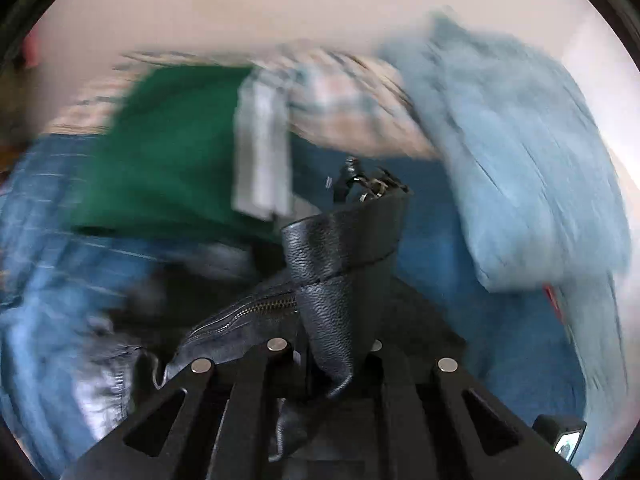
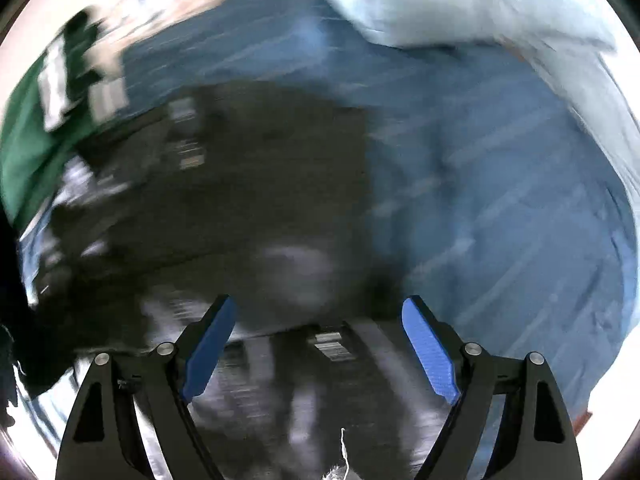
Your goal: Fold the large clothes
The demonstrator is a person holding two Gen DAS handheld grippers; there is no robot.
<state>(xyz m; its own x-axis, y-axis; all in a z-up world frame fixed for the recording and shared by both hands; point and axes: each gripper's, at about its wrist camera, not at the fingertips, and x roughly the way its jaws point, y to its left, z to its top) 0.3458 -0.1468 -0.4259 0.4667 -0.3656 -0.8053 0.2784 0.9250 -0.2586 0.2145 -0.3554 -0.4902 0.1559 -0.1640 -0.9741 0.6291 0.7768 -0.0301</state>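
A black leather jacket (image 1: 340, 248) with a metal zipper (image 1: 256, 308) is pinched in my left gripper (image 1: 332, 344), which is shut on a strap-like edge of it and holds it up above the bed. In the right wrist view the same black jacket (image 2: 248, 184) lies spread and blurred on the blue bedcover (image 2: 500, 208). My right gripper (image 2: 318, 344) is open and empty just above the jacket; its blue pads (image 2: 430, 352) stand wide apart.
A green garment (image 1: 168, 168) with a grey patch lies at the back left, also in the right wrist view (image 2: 28, 136). A light blue folded pile (image 1: 520, 152) lies at the right. A checked cloth (image 1: 344, 100) lies behind. Both views are motion-blurred.
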